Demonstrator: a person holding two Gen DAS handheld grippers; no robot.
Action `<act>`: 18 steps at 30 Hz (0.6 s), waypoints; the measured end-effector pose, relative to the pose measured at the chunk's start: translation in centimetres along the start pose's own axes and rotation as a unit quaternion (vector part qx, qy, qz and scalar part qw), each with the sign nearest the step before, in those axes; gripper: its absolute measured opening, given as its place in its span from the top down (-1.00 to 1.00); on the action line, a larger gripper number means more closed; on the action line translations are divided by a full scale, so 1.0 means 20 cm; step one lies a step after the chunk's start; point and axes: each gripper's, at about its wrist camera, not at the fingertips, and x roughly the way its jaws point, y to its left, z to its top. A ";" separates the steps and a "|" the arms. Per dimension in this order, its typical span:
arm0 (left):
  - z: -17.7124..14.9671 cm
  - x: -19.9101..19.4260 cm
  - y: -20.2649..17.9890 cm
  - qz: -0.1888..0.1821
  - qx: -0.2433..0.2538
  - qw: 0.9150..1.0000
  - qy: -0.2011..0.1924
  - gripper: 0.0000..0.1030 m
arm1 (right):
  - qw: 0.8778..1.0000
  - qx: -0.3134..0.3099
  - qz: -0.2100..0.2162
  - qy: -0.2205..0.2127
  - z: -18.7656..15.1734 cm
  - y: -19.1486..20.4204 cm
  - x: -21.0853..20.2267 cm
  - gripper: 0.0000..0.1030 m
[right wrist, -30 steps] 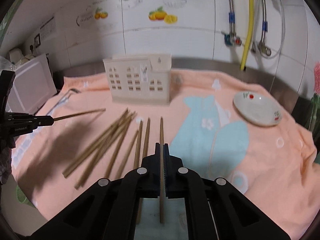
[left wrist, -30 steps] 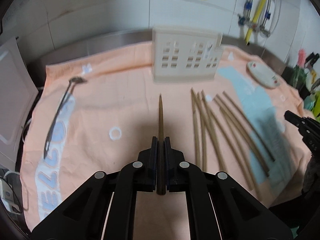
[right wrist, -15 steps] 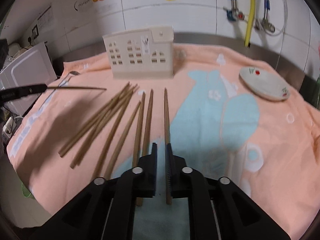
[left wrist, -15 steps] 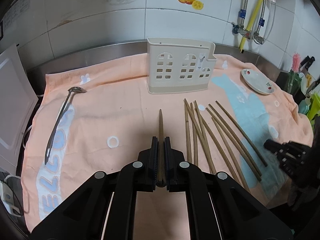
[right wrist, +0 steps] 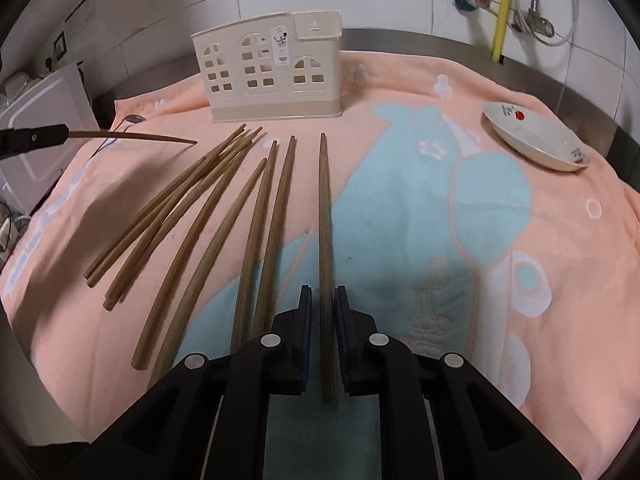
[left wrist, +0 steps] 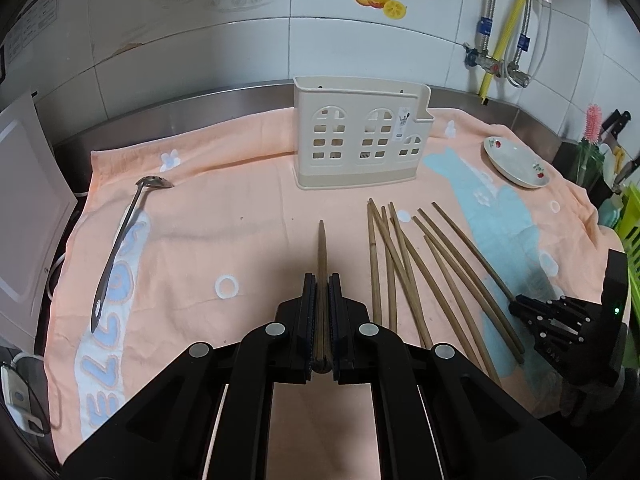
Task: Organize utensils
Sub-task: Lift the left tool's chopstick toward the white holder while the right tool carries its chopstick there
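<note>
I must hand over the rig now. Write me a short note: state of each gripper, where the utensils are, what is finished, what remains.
Left gripper: shut on one chopstick, held above the towel.
Right gripper: its jaws have just been opening; the rightmost chopstick lies on the towel between them, with a gap on each side.
Things: the other loose chopsticks lie fanned on the towel in front of the beige holder. A slotted ladle lies at the towel's left side, a small dish at its right.
Done: no utensil shows in the holder.
Left: chopsticks and ladle into the holder.
</note>
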 end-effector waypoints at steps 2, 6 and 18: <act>0.00 0.00 0.00 -0.001 0.000 1.000 0.000 0.90 | 1.000 -0.007 -0.004 0.003 0.01 0.00 0.00 0.80; 0.01 0.00 0.00 -0.002 0.001 1.000 -0.003 0.90 | 1.000 -0.004 -0.002 0.007 0.02 -0.01 -0.01 0.87; 0.09 -0.08 0.01 -0.003 0.006 1.000 -0.029 0.90 | 0.995 -0.039 -0.005 -0.087 0.26 0.07 -0.30 0.87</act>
